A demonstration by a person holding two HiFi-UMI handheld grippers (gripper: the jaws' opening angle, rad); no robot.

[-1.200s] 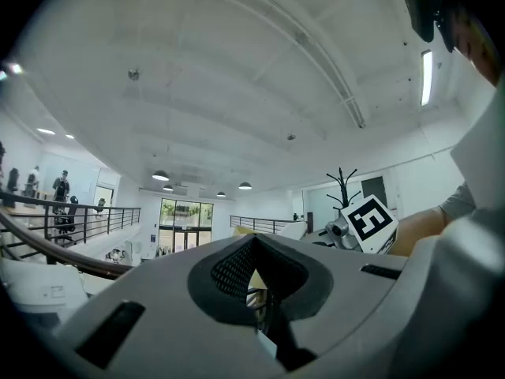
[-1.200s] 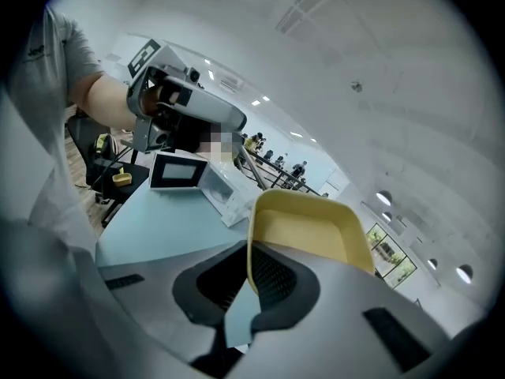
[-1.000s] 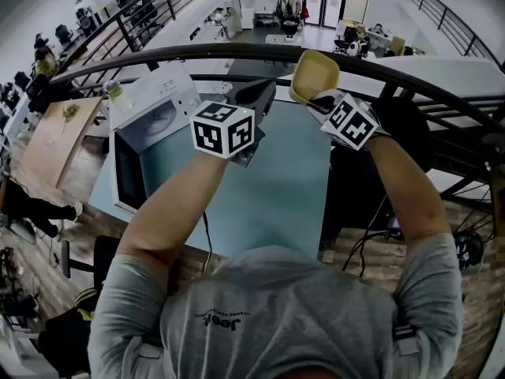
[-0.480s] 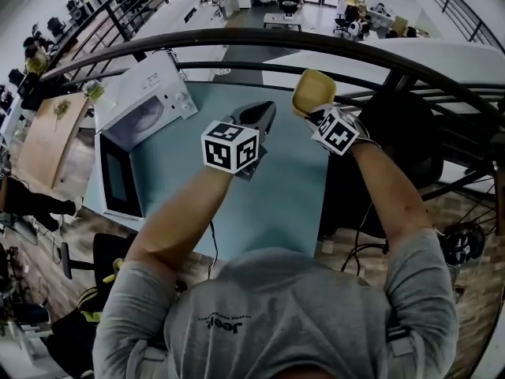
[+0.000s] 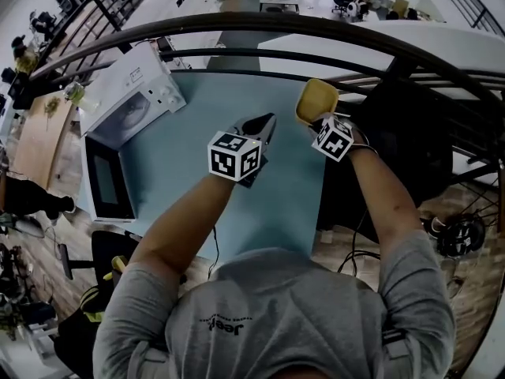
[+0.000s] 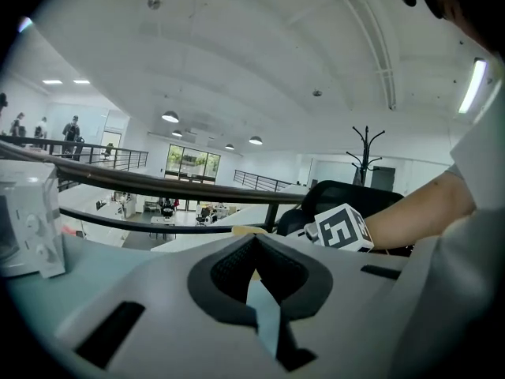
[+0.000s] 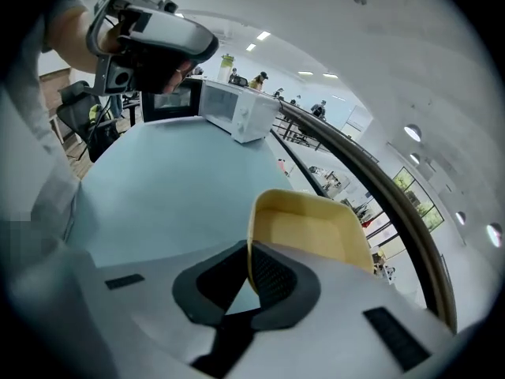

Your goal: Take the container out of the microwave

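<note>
table (image 5: 197,188): blue, bare across the middle between microwave and grippers. microwave (image 5: 130,101) sits on the far-left corner with its door swung open. railing (image 5: 260,26) runs just past the far edge, and a chair (image 5: 398,113) stands beside the right edge. Both arms are stretched forward over the table. left gripper (image 5: 267,119) is roughly level, jaws closed on nothing. right gripper (image 5: 315,120) is pitched down, clamped on the rim of the container (image 5: 317,99) at the table's right edge, well apart from the microwave.

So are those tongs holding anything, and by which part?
The right tongs pinch the shallow yellow plastic container by one side wall at its rim. The left tongs are closed on nothing.
</note>
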